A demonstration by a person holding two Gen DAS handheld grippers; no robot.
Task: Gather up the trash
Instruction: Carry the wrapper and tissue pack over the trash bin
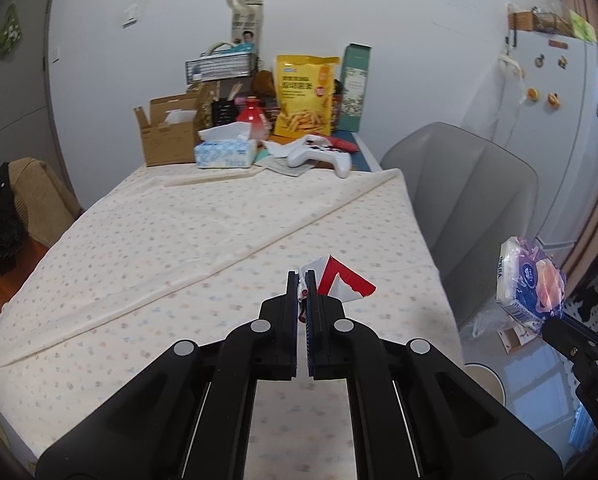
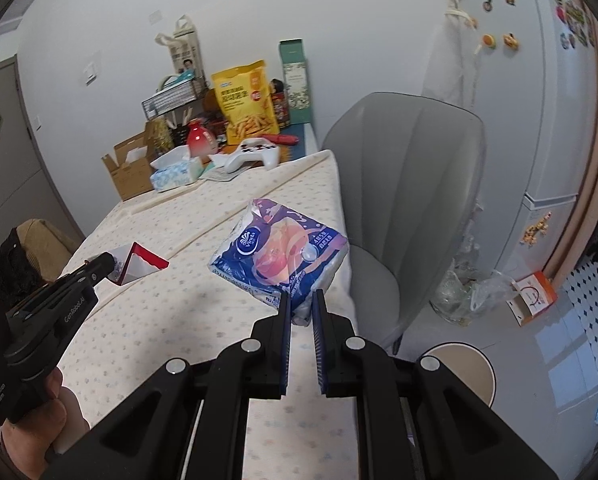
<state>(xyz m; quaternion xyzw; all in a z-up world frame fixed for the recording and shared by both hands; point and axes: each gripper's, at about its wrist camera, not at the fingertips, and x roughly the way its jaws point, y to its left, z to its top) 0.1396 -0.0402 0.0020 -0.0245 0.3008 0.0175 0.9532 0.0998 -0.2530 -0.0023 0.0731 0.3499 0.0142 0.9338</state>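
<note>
My left gripper (image 1: pixel 302 280) is shut on a crumpled red and white paper wrapper (image 1: pixel 341 282), held above the cloth-covered table (image 1: pixel 159 248). In the right wrist view the same left gripper (image 2: pixel 107 259) carries the red and white wrapper (image 2: pixel 141 266) at the left. My right gripper (image 2: pixel 302 298) is shut on a corner of a blue and purple tissue pack (image 2: pixel 279 252), lifted over the table's right edge. From the left wrist camera, that tissue pack (image 1: pixel 529 280) and the right gripper (image 1: pixel 549 322) appear at the far right.
A grey chair (image 2: pixel 403 184) stands right of the table. The far end holds a tissue box (image 1: pixel 225 152), cardboard box (image 1: pixel 167 136), white game controller (image 1: pixel 319 154), yellow snack bag (image 1: pixel 305 96) and red vase (image 1: pixel 253 120). A fridge (image 2: pixel 539 100) and a round stool (image 2: pixel 467 364) stand at the right.
</note>
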